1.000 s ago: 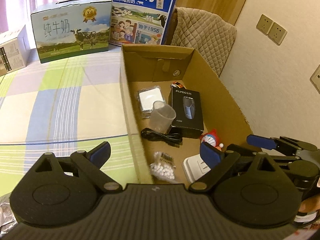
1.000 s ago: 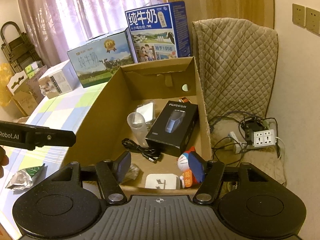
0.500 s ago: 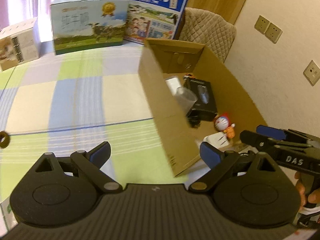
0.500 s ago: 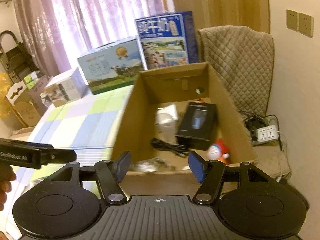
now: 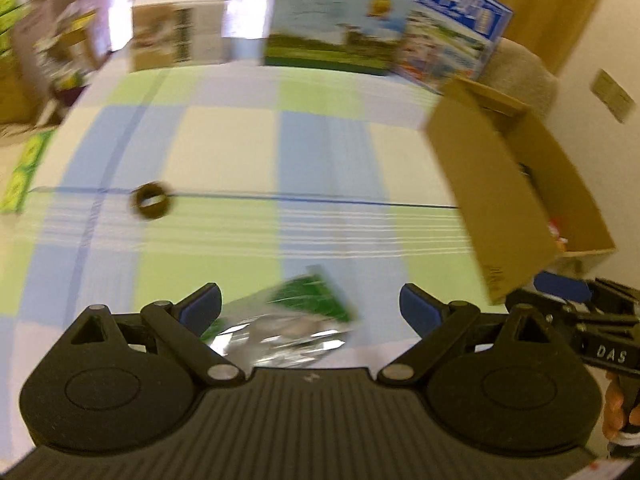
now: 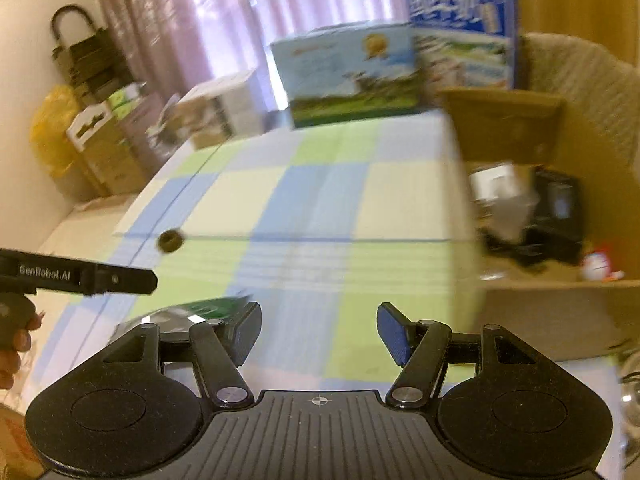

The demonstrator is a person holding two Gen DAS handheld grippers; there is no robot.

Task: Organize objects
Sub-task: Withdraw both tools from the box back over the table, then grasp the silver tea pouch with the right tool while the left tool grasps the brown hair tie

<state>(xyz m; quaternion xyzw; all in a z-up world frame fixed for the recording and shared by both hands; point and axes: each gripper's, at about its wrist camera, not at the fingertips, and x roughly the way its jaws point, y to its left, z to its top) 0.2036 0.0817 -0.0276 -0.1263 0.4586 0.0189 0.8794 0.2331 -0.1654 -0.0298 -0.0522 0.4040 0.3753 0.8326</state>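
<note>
Both grippers hung spread and empty over the checked bed cover.

Left gripper (image 5: 310,306) stood directly above the green-and-silver foil packet (image 5: 288,320) lying near the front edge, while the right gripper (image 6: 318,330) waited alongside; a small dark ring (image 5: 152,200) lay well apart, and the cardboard box (image 5: 508,216) sat to the right. Judged best: lower squarely, pinch the packet's flat middle rather than its crinkled edge, then carry it to the box.
</note>
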